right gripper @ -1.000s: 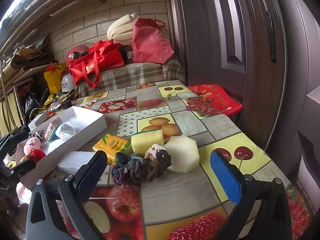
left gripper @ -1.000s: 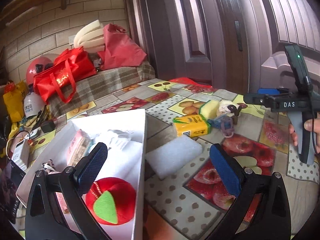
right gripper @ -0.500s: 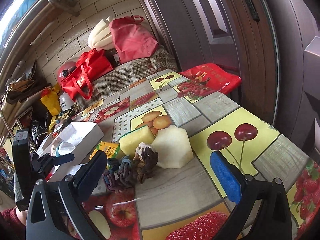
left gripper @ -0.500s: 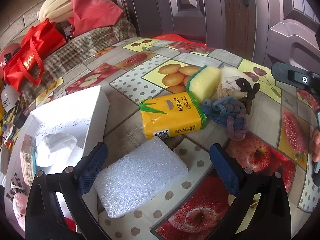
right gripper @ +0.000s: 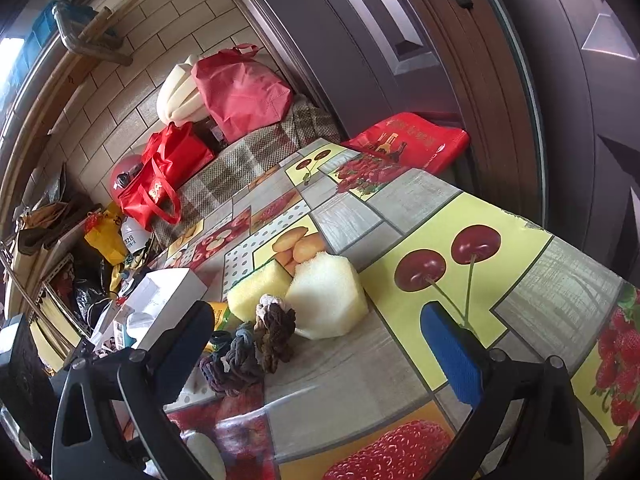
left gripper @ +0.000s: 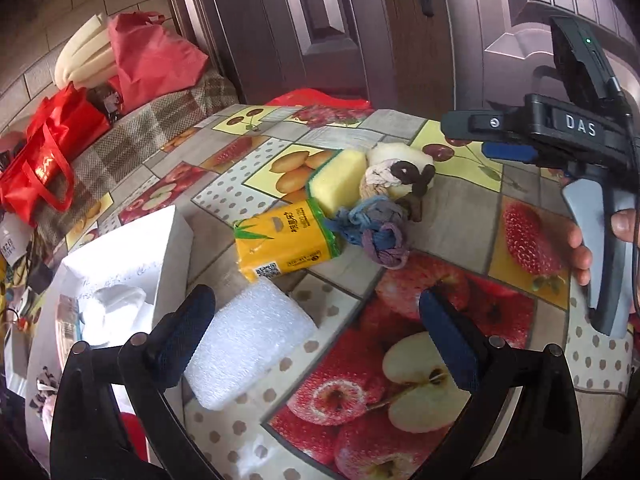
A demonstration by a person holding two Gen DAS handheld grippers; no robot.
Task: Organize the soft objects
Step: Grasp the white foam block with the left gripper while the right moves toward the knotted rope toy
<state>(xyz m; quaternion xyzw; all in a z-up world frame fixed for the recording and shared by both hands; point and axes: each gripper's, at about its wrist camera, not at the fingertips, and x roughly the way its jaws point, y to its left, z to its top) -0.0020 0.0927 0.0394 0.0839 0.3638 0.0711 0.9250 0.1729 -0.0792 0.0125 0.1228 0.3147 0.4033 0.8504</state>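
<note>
Foam block (left gripper: 248, 344), white and bubbly, lies on the table (left gripper: 460, 216) near its front edge, just beside the white box (left gripper: 120, 248) where a few soft things are already stowed. Left claw (left gripper: 316, 332) hovers right over it, jaws spread wide and pinching nothing; the left pad (left gripper: 180, 330) overlaps the block's near-left corner in the view, though whether it touches is hard to call. Block's long axis runs slantwise, from the near left up toward the yellow tissue pack (left gripper: 286, 242), so it sits off to the left of the claw's centre line. My read: the claw needs a nudge leftward and a slight twist to straddle the short side.

Right claw (right gripper: 316, 344) is spread too, empty, held over the far cluster: yellow sponge (right gripper: 256, 290), pale foam chunk (right gripper: 326, 296), brown scrunchie (right gripper: 274, 330) and dark braided scrunchie (right gripper: 234, 364), all bunched together mid-table. That hand is well apart from the block; the left is plainly nearer. Box lies just left of the block, a short carry.
</note>
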